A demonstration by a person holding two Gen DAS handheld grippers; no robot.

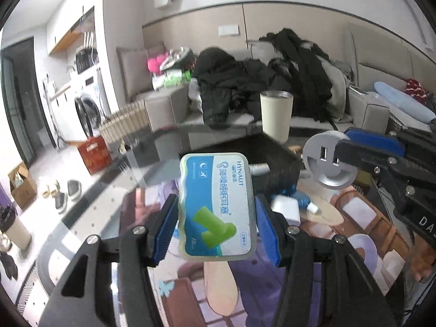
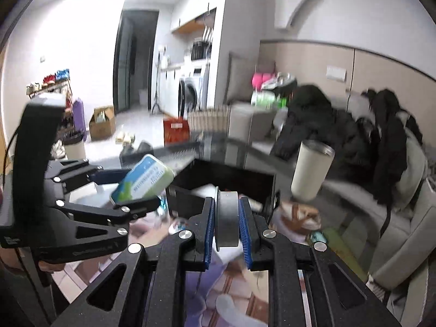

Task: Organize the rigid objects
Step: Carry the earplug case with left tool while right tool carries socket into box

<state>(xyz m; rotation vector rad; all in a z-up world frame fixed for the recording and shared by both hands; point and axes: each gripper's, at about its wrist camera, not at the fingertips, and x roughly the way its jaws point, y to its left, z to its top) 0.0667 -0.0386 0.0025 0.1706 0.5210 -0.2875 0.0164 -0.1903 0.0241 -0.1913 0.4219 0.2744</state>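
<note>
Counter (image 1: 90, 209): I see a glass top over a printed mat; everything below I place against the black box that sits on it.
Black box (image 1: 245, 152): open-topped, at the middle of the counter, beyond both claws. I judge it the likely bin for the rigid items.
Cream tumbler (image 1: 276, 115): upright, just beyond the box's far right corner.
Left claw (image 1: 215, 229): clenched on the earplug case, blue pads pressed on its two long sides. It hangs above the mat on the near side of the box, pointing at it.
Earplug case (image 1: 216, 207): lifted clear of the counter, label facing my left camera. Its long axis runs along the claw's fingers, so one short end leads towards the box and tilts up.
Right claw (image 2: 226, 224): clamped tight on the grey USB puck, gripping its flat faces. It is to the right of the left claw, also short of the box's near wall.
Grey USB puck (image 1: 329, 160): held on edge in the air, its port face turned towards the left claw; no long axis to speak of, only the thin rim leading.
Nearer hand: in my judgement both stand about equally close; the case looks slightly better lined up with the opening.
Coming move: I'd carry each forward over the near wall, then lower and release.
</note>
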